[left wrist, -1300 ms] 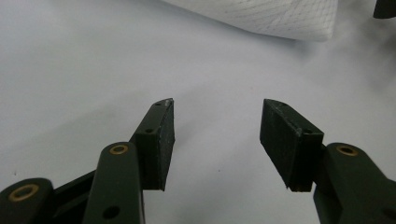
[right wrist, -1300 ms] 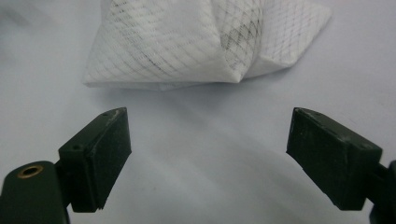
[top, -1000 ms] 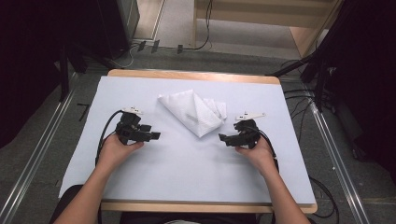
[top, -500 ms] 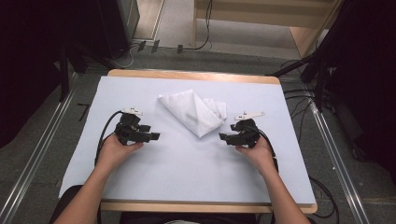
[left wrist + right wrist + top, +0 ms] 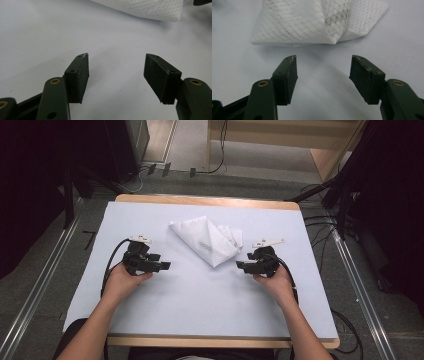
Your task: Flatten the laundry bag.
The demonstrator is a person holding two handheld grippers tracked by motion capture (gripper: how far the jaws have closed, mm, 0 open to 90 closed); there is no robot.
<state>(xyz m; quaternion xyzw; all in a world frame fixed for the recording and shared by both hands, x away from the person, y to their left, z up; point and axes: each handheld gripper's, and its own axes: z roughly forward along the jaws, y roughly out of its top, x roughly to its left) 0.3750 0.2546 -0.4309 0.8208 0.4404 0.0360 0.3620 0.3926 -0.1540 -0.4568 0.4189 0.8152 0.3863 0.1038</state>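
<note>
A folded white mesh-patterned cloth [image 5: 209, 240] lies on the table [image 5: 200, 310].

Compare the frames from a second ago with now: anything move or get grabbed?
Almost nothing. The right gripper has just been closing its jaws partway; nothing is between them, and they stand short of the folded white cloth. The left gripper is open and empty, its place unchanged. Both hands, the cloth and the light blue table cover lie as before. Nothing was taken hold of or let go.
</note>
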